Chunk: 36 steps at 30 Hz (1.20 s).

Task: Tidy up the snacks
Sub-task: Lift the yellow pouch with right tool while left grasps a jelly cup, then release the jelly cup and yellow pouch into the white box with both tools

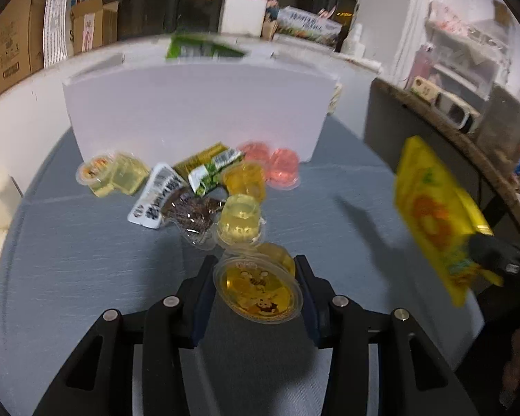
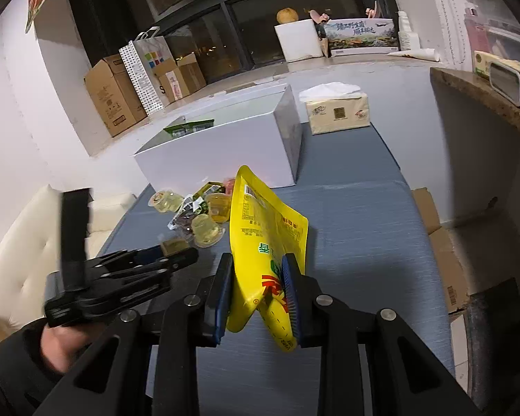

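Note:
My left gripper (image 1: 256, 284) is shut on an amber jelly cup (image 1: 258, 289), held just above the blue-grey table; it also shows in the right wrist view (image 2: 176, 254). My right gripper (image 2: 258, 289) is shut on a yellow snack bag (image 2: 265, 239), lifted above the table; the bag also shows at the right of the left wrist view (image 1: 433, 215). A pile of snacks lies in front of a white box (image 1: 197, 107): pale yellow jelly cups (image 1: 239, 222), pink jelly cups (image 1: 284, 168), a green packet (image 1: 211, 170) and a clear dark packet (image 1: 187, 213). A green packet (image 2: 189, 126) sticks out of the box.
A tissue pack (image 2: 338, 112) sits on the table behind the box. A grey counter (image 2: 482, 97) stands to the right, a cream sofa (image 2: 24, 260) to the left. Cardboard boxes (image 2: 114, 97) line the window ledge.

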### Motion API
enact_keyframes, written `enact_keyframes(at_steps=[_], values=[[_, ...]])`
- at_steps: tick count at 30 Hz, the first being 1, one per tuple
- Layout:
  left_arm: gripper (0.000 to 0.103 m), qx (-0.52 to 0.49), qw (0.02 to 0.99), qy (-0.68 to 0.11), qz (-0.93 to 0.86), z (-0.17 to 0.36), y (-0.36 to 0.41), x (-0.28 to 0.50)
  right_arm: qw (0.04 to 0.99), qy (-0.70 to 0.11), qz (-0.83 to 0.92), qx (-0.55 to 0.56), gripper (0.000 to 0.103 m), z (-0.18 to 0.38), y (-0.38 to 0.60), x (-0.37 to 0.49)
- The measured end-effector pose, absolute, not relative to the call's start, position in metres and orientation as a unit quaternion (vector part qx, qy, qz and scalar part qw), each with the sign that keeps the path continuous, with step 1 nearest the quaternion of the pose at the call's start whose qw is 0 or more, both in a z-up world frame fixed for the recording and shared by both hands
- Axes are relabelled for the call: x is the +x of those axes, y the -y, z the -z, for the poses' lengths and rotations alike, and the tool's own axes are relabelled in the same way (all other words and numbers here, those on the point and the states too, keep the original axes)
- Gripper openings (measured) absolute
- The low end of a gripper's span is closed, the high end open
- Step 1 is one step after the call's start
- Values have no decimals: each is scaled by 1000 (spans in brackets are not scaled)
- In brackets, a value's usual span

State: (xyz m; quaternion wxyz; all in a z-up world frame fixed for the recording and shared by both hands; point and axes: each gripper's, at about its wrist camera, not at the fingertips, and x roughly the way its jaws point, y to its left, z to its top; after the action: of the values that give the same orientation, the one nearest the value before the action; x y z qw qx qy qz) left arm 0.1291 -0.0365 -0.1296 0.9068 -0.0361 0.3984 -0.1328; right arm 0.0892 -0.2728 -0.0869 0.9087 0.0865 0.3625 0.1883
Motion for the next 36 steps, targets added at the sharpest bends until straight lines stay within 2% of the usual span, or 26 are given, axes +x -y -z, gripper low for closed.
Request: enact_keyframes(at_steps=[7, 11, 16, 21, 25, 27, 28, 29, 30, 31, 36], values=[[48, -49, 923, -353, 143, 86, 3, 93, 905, -355, -217, 90, 30, 78, 247, 100], [48, -51, 933, -328, 135, 63, -9, 103, 908, -336, -235, 86, 30, 60, 231, 113], [48, -48, 948, -291, 124, 27, -33, 146, 921, -292, -249, 69, 30, 16, 213, 142], [48, -41, 955, -269, 118, -5, -43, 221, 929, -282, -235, 45, 30, -14, 195, 200], [49, -24, 954, -278, 111, -9, -39, 273, 935, -275, -224, 19, 31, -29, 178, 249], [49, -21, 954, -281, 105, -5, -37, 295, 938, -270, -216, 8, 35, -31, 172, 267], [59, -18, 954, -282, 104, -3, -36, 301, 942, -267, -205, -5, 35, -31, 169, 280], [72, -14, 953, -286, 98, 1, -35, 309, 943, -267, -198, -10, 49, -30, 167, 290], [103, -15, 951, -295, 89, 5, -35, 317, 942, -271, -197, -14, 68, -27, 166, 299], [103, -16, 950, -299, 87, 9, -35, 321, 942, -276, -192, -14, 103, -25, 166, 306], [103, -8, 945, -317, 83, 29, -41, 319, 943, -280, -180, 24, 103, -15, 184, 310]])
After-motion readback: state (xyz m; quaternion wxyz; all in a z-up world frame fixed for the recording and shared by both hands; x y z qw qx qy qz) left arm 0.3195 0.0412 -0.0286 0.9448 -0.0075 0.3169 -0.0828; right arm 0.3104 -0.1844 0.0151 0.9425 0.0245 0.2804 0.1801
